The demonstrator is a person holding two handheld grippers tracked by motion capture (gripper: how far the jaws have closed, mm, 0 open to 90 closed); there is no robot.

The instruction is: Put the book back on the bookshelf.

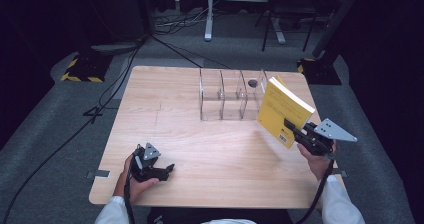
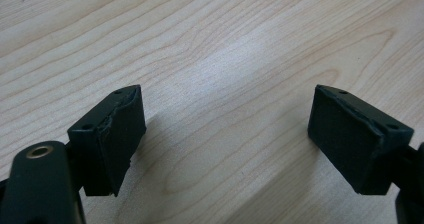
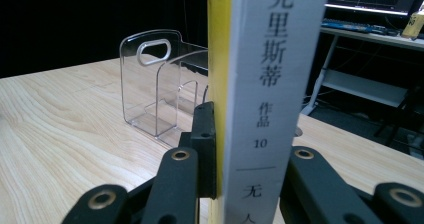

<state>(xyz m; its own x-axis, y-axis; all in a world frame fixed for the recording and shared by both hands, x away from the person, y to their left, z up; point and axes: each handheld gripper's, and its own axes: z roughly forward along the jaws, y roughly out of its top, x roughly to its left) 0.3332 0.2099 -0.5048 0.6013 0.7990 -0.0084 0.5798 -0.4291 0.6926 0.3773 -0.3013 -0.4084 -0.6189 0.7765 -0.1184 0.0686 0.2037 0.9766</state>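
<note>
Book (image 3: 272,84) with a yellow cover was clamped in the right hand-held gripper (image 3: 240,164); its white spine read "克里斯蒂 作品 10". Left hand-held gripper (image 2: 225,139) hung released over the counter (image 2: 210,44).

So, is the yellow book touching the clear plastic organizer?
Apart. The high view shows the yellow book, clamped in the right gripper, held clear of the organizer with table visible between them.

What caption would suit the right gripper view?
Right gripper clamps a yellow book by its spine, clear acrylic file holder waiting behind on the wooden table.
</note>
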